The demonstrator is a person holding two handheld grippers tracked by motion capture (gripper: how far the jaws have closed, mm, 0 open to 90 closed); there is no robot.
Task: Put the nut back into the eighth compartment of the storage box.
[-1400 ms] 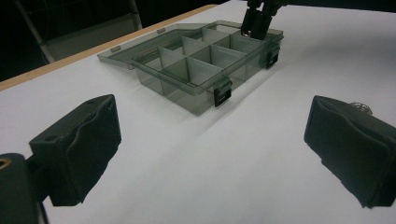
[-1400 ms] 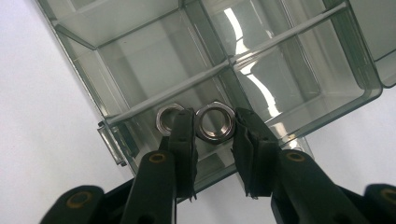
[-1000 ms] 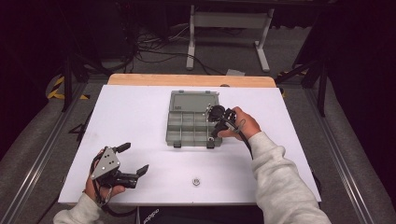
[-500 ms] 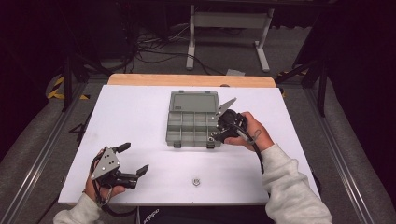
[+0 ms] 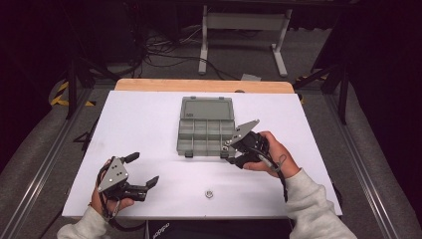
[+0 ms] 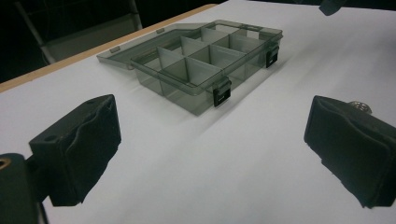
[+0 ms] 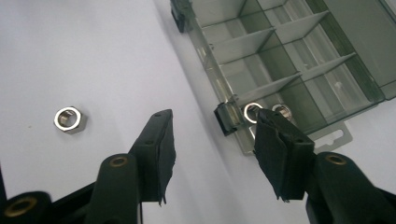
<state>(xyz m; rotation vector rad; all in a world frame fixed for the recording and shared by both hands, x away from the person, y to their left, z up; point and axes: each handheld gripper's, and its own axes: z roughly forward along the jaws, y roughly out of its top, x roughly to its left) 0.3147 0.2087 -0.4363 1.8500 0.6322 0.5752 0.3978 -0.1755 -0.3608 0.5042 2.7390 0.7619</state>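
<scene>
Riding the right gripper (image 7: 212,140) — two nuts (image 7: 252,112) inside the organizer (image 7: 299,60).

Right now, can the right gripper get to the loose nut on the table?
Probably yes: the right gripper is open, and bare table lies between it and the nut.

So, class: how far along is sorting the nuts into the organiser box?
Done: two nuts lie in a near-corner compartment of the open organiser box. In hand: nothing; the right gripper is open beside the box. Left: one loose nut on the table; the left gripper is open.
</scene>
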